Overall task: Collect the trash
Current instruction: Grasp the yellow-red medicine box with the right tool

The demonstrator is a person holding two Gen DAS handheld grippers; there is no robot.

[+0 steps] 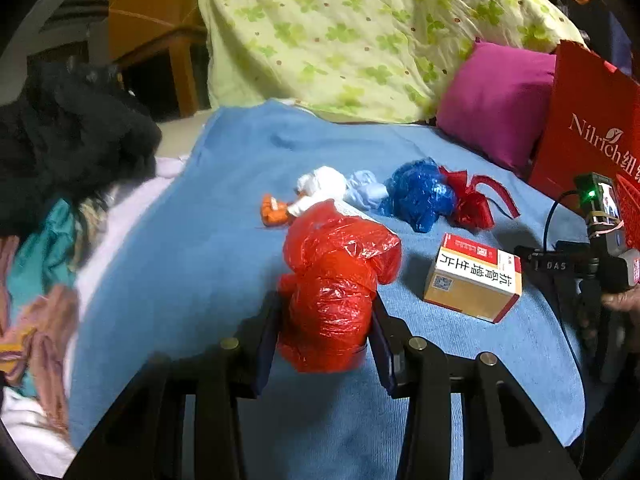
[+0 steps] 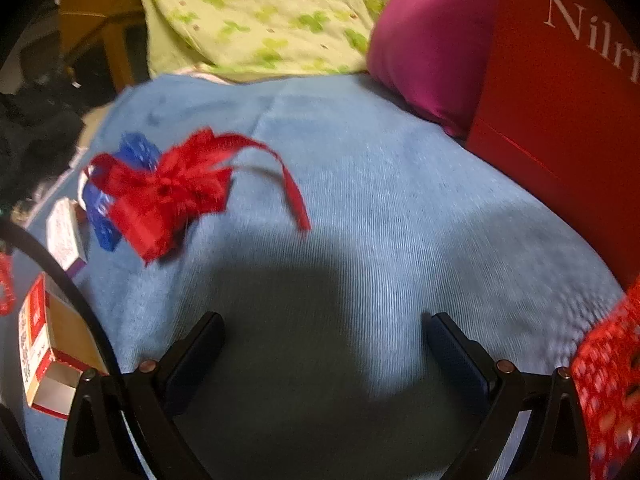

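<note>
My left gripper (image 1: 326, 316) is shut on a crumpled red plastic bag (image 1: 336, 276), held a little above the blue blanket (image 1: 224, 208). Beyond it lie a small orange wrapper (image 1: 274, 210), a white wad (image 1: 320, 186), a pale blue wad (image 1: 366, 192), a blue plastic bag (image 1: 420, 194) and a smaller red plastic bag (image 1: 472, 202). A medicine box (image 1: 474, 276) rests to the right. My right gripper (image 2: 324, 340) stands open over bare blanket (image 2: 380, 200), with the smaller red bag (image 2: 168, 196) and the blue bag (image 2: 100, 212) to its left. The medicine box (image 2: 40, 344) shows at the left edge.
A red paper bag (image 1: 592, 136) (image 2: 560, 100) stands at the right, next to a magenta pillow (image 1: 496, 104) (image 2: 432, 48). A green clover-print quilt (image 1: 352, 32) is heaped behind. Dark and coloured clothes (image 1: 60, 184) pile at the left. A red dotted mesh (image 2: 612, 380) hangs at the right edge.
</note>
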